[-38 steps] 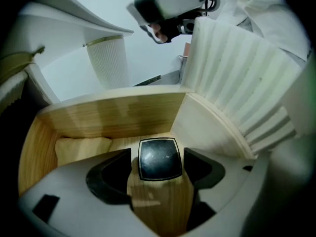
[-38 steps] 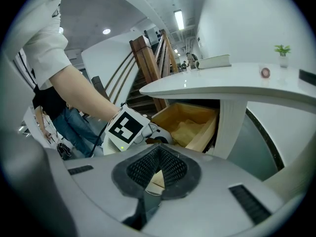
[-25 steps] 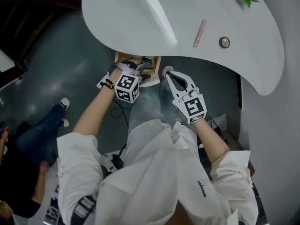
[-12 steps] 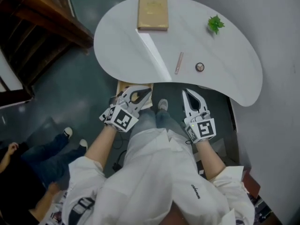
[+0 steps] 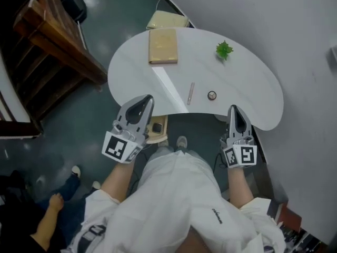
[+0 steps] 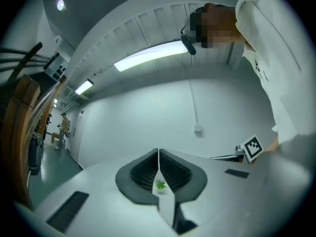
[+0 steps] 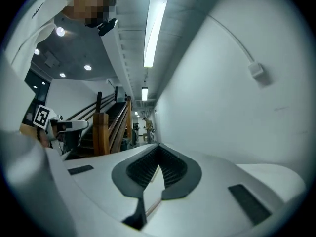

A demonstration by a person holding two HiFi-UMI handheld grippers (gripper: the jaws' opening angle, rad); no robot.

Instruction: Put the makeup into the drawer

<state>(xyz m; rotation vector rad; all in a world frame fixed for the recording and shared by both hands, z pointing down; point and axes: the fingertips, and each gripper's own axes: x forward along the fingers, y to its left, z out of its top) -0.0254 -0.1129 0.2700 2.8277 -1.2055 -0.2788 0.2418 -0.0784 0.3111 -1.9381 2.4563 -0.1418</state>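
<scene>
My left gripper (image 5: 145, 100) and right gripper (image 5: 234, 109) are held up in front of me, well apart, over the near edge of the white desk (image 5: 247, 83). The fingers of each are pressed together with nothing between them. The makeup lies on the desk beyond the grippers: a slim pink tube (image 5: 190, 93) and a round compact (image 5: 212, 95) near it on the right. Farther back sit a flat tan box (image 5: 162, 46) and a small green plant (image 5: 224, 49). Under the desk's near edge, beside my left gripper, a wooden drawer (image 5: 164, 133) stands open with a dark thing (image 5: 157, 127) inside.
</scene>
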